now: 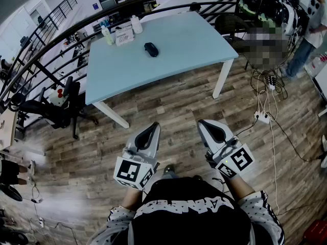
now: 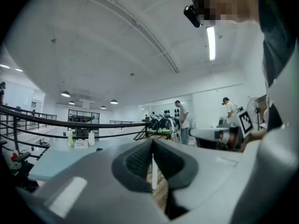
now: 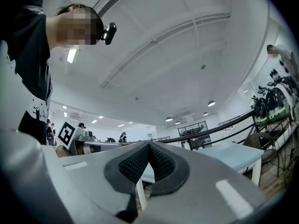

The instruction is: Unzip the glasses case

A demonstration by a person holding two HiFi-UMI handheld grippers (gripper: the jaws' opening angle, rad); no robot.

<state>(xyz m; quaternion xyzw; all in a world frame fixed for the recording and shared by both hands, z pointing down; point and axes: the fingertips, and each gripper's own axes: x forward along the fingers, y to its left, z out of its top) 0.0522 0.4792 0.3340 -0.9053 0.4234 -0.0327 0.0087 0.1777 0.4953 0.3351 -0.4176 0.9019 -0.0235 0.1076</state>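
The glasses case [image 1: 150,49] is a small black oval lying on the light blue table [image 1: 179,55], far ahead of both grippers. In the left gripper view it shows only as a tiny dark speck [image 2: 99,149] on the tabletop [image 2: 56,160]. My left gripper [image 1: 153,127] and right gripper [image 1: 203,122] are held side by side close to the person's body, over the wooden floor and well short of the table. Both have their jaws pressed together with nothing between them [image 2: 152,146] [image 3: 148,148]. The right gripper view shows the table's corner [image 3: 236,153] but not the case.
Bottles and a small box [image 1: 122,33] stand at the table's far left. A black railing [image 1: 102,18] curves behind it. An office chair [image 1: 56,108] sits on the floor at left. Cables and a power strip [image 1: 262,117] lie at right, near a standing person [image 1: 305,42].
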